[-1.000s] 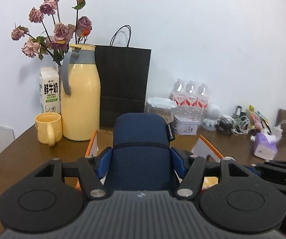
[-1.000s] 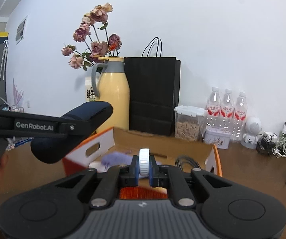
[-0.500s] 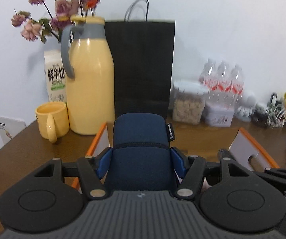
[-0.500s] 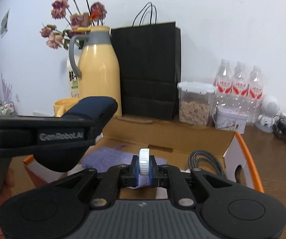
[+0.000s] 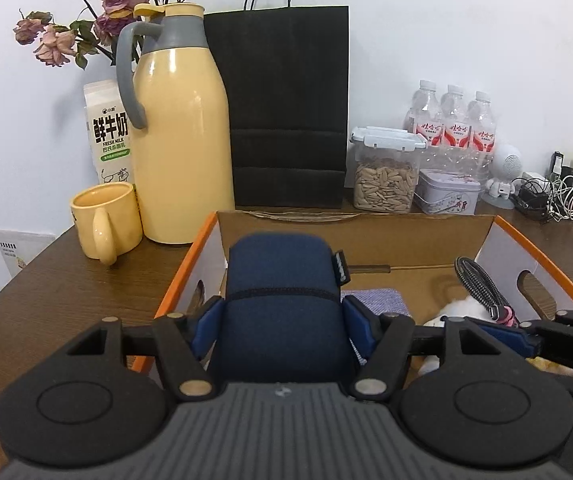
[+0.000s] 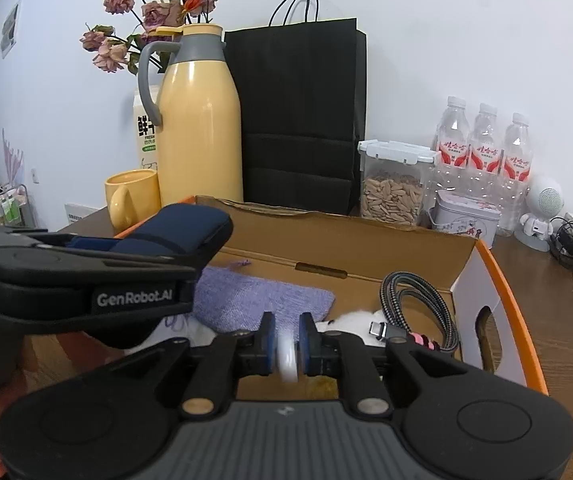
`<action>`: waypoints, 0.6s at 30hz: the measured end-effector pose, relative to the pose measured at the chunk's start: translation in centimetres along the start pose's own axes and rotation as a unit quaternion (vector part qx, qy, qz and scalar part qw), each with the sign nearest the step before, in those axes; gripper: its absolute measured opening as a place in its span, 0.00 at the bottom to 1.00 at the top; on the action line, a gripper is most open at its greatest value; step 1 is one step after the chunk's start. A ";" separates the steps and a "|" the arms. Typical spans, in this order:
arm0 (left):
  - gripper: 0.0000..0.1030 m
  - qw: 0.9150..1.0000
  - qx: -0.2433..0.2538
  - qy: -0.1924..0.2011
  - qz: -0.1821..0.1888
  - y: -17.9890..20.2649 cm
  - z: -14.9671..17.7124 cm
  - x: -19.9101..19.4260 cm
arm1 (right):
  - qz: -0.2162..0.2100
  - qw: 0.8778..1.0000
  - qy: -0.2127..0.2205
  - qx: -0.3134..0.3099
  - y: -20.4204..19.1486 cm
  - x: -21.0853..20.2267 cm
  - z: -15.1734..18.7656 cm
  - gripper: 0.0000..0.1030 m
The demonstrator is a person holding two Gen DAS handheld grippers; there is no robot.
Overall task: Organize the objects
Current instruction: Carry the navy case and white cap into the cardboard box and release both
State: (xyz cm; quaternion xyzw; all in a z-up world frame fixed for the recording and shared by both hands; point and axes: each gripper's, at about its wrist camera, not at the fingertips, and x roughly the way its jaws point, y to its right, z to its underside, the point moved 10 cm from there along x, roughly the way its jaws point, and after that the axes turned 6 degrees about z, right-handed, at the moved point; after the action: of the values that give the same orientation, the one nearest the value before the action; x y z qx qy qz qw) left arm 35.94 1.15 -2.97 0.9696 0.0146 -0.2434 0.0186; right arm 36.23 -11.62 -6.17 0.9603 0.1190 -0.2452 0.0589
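Where pouch (image 5: 282, 300) blocks view, box (image 5: 406, 236) floor hidden.

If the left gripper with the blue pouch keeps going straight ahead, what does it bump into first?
Probably the brown back wall of the cardboard box. The left gripper, shut on the navy fabric pouch, points at it, though depth is unclear.
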 end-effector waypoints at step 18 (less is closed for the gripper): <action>1.00 0.997 0.006 0.077 -0.007 0.3 -2.0 -4.1 | 0.019 0.999 0.043 0.009 0.7 -2.6 -1.2 1.00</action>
State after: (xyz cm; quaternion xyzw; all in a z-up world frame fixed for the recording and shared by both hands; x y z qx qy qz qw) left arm 33.32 0.81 0.74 0.9854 0.0215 -0.1683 0.0101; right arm 34.75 -12.65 -3.88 0.9725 0.1009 -0.2039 0.0501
